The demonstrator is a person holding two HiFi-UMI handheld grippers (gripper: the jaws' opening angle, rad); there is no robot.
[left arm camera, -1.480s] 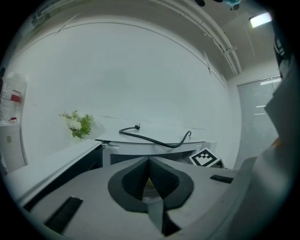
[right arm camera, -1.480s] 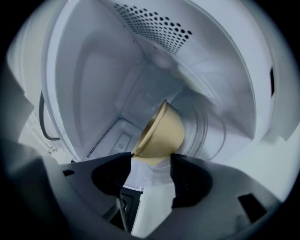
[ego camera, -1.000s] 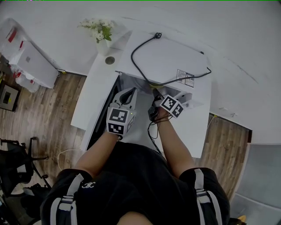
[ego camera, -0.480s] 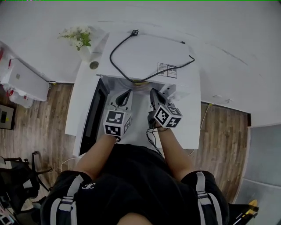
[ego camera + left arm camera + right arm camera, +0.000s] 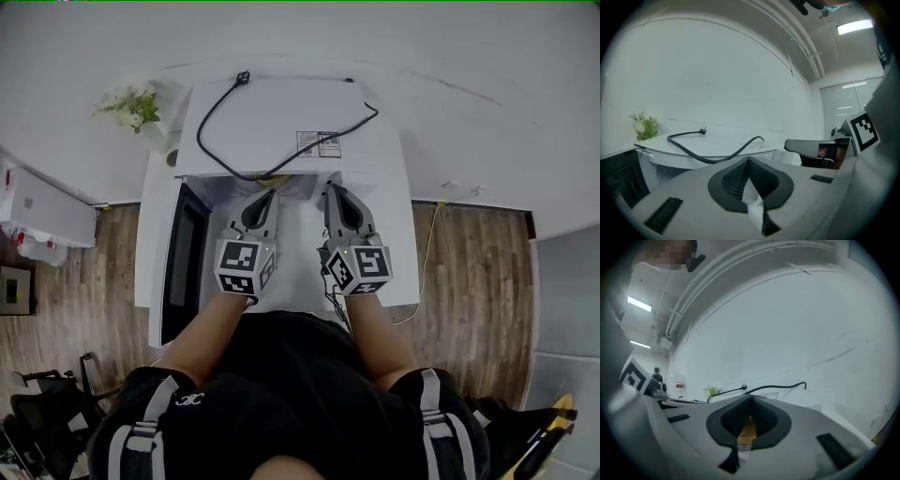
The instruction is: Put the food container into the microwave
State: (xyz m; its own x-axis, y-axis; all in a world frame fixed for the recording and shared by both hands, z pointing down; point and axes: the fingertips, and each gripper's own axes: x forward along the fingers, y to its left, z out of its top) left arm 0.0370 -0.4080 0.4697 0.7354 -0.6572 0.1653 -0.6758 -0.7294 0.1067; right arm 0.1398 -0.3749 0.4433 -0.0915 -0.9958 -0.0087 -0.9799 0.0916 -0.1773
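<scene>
The white microwave (image 5: 281,117) stands on a white table, its black door (image 5: 183,262) swung open to the left. A small yellowish piece of the food container (image 5: 273,178) shows just under the microwave's front edge. In the right gripper view it appears as a yellow-orange shape (image 5: 747,430) through the gap behind the jaws. My left gripper (image 5: 265,197) and right gripper (image 5: 335,192) sit side by side in front of the opening and point into it. Both are shut with nothing between the tips, as the left gripper (image 5: 749,160) and right gripper (image 5: 751,398) views show.
A black power cable (image 5: 234,131) lies looped on top of the microwave beside a printed label (image 5: 319,143). A vase of white flowers (image 5: 131,108) stands at the table's back left corner. The table (image 5: 401,234) edge runs right of my right gripper, with wooden floor beyond.
My right gripper has drawn back out of the microwave opening and now lies level with the left one. The head view has shifted, so the microwave sits more central.
</scene>
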